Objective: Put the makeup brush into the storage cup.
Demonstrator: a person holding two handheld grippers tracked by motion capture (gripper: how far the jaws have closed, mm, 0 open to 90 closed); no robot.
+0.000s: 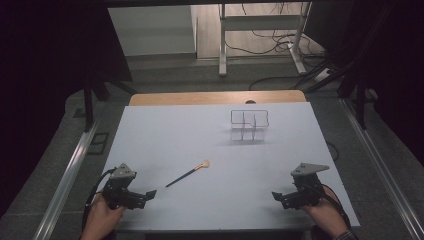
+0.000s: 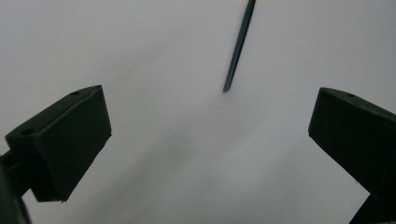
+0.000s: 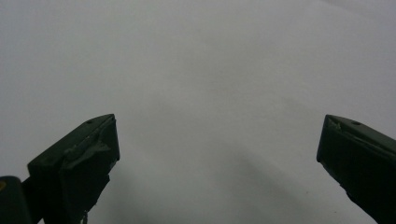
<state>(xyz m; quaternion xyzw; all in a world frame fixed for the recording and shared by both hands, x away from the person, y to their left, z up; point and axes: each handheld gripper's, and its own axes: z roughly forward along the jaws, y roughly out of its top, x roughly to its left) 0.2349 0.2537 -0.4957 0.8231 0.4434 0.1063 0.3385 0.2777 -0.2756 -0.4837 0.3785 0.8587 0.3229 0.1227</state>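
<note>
Brush (image 1: 189, 173) lies flat on the white desk (image 1: 210, 150), roughly mid-front, left of centre. Long axis runs diagonal: dark handle tip toward the near-left, pale bristle head toward the far-right.

Left gripper (image 1: 145, 196) sits at the near-left desk edge, jaws spread wide, nothing between them. The handle tip is just ahead and slightly right of it; in the left gripper view the brush handle (image 2: 239, 46) points down toward the gap between the jaws, still clear of both.

Right gripper (image 1: 278, 197) at the near-right edge, jaws also wide apart and empty, facing bare desk. It is well apart from the brush.

So the left hand is clearly nearer, and the handle end faces it. Likely a short forward reach closes on the handle.

Clear divided organizer (image 1: 249, 125) stands farther back, right of centre, beyond the bristle end.
</note>
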